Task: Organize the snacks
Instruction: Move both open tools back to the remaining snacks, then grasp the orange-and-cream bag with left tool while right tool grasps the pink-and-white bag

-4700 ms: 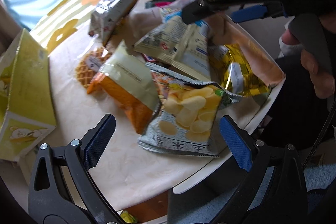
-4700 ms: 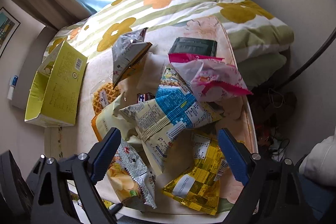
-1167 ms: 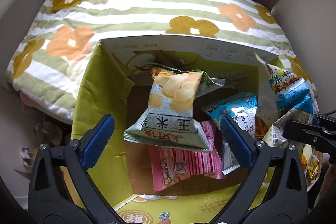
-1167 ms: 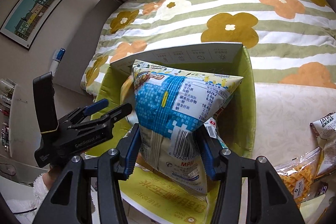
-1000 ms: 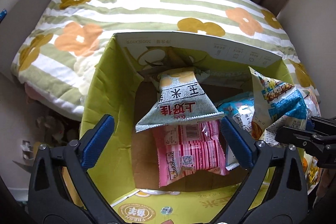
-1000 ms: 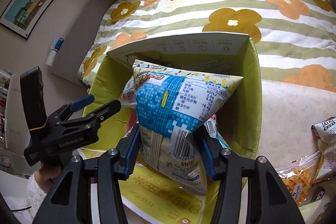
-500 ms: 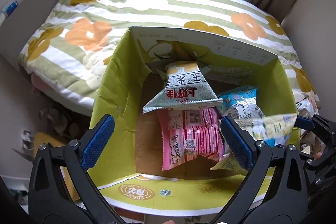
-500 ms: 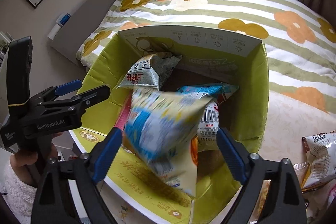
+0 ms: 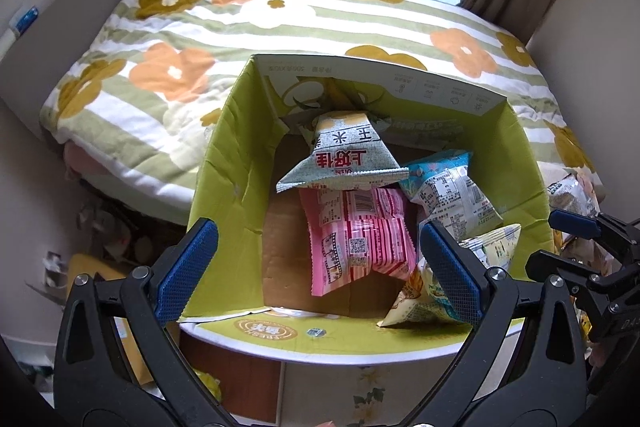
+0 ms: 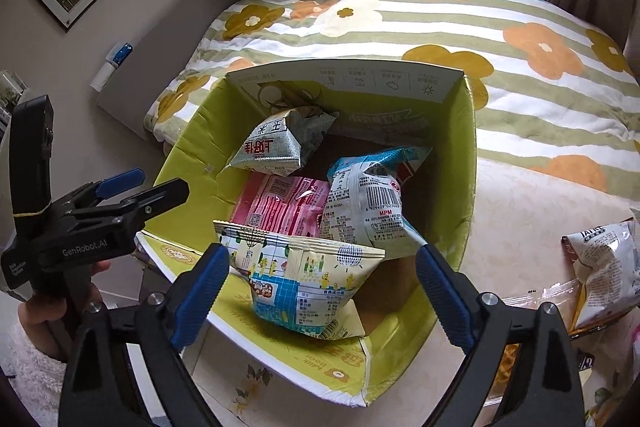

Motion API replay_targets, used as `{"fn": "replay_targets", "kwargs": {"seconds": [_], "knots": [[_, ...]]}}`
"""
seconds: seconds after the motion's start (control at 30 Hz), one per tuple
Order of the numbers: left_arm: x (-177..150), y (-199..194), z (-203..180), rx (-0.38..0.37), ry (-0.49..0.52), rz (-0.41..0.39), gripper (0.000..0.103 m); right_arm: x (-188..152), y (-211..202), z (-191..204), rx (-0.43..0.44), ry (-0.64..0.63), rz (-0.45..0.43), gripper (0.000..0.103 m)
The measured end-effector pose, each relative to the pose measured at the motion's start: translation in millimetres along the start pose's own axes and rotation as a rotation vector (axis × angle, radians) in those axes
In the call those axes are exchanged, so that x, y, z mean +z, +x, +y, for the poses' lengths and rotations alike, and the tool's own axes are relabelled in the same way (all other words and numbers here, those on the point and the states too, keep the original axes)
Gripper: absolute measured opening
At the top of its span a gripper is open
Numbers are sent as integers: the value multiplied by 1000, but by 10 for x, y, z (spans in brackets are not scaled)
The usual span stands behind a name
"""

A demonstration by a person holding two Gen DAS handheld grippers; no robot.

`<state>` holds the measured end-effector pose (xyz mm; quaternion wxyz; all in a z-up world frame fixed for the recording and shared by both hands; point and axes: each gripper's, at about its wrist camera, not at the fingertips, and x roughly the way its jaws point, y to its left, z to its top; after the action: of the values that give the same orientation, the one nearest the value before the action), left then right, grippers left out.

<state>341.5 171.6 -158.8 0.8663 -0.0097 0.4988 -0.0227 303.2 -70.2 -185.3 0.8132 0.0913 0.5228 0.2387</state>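
My left gripper (image 9: 316,261) hangs over the green box (image 9: 224,163), jaws spread and empty. Inside lie a grey packet (image 9: 344,157), a pink packet (image 9: 356,235) and blue ones. My right gripper (image 10: 322,289), jaws wide, has just let go of the blue-and-yellow packet (image 10: 304,287), which leans on the box's near wall.

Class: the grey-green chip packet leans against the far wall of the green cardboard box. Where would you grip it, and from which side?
Grip the grey-green chip packet across its flat crimped bottom seam, coming from above: that edge faces up toward the box opening, clear of the pink packet.
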Motion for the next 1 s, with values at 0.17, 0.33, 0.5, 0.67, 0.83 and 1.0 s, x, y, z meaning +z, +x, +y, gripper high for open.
{"fn": "replay_targets", "kwargs": {"seconds": [0.17, 0.33, 0.5, 0.67, 0.83, 1.0], "knots": [[-20, -162, -67, -12, 34, -27, 101, -68, -184, 44, -17, 8, -35, 93], [-46, -275, -271, -77, 75, -50, 101, -188, -430, 45, -68, 24, -81, 93], [-121, -334, -647, -171, 133, -51, 101, -390, -716, -70, -140, 62, -130, 93], [-262, -360, -1158, -243, 203, -32, 101, -621, -1029, -324, -196, 134, -170, 93], [-470, -371, -1696, -289, 249, -11, 101, -847, -1358, -702, -245, 200, -203, 93], [-710, -321, -2295, -297, 277, 34, 101, -1093, -1696, -1161, -292, 227, -222, 93]]}}
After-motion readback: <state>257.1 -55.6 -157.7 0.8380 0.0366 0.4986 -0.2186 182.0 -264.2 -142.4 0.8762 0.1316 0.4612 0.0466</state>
